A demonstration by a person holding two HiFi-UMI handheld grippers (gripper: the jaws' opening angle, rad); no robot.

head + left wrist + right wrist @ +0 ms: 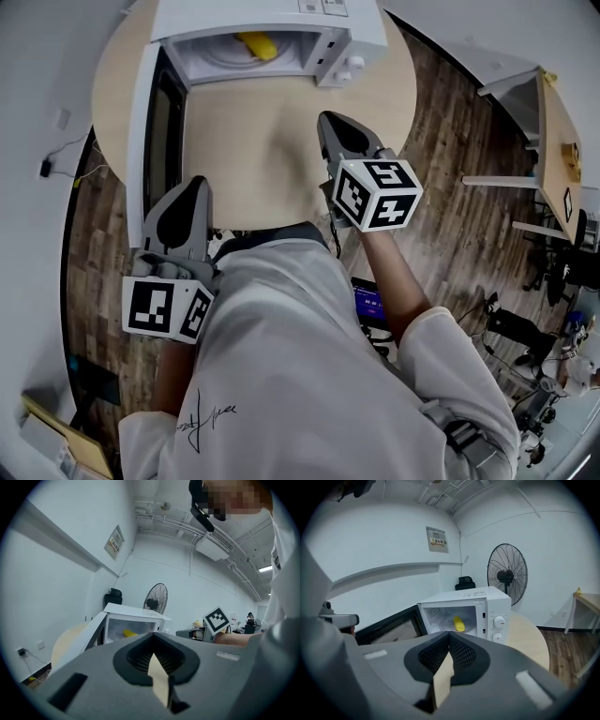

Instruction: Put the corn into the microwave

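The yellow corn (256, 44) lies inside the white microwave (361, 28) at the far side of the round table (244, 159). The corn (459, 624) rests on the turntable, and the microwave door (155, 122) hangs wide open to the left. My right gripper (339, 139) is over the table in front of the microwave, shut with nothing between its jaws (449, 638). My left gripper (185, 214) hovers at the table's near left edge, beside the open door. It is shut and empty (153, 638), and the corn (130, 633) shows past it in the left gripper view.
The open door juts out along the table's left side. A second wooden table (560, 141) stands at the right on the plank floor. A standing fan (507, 573) is behind the microwave. A wall socket with a cable (47, 167) is at the left.
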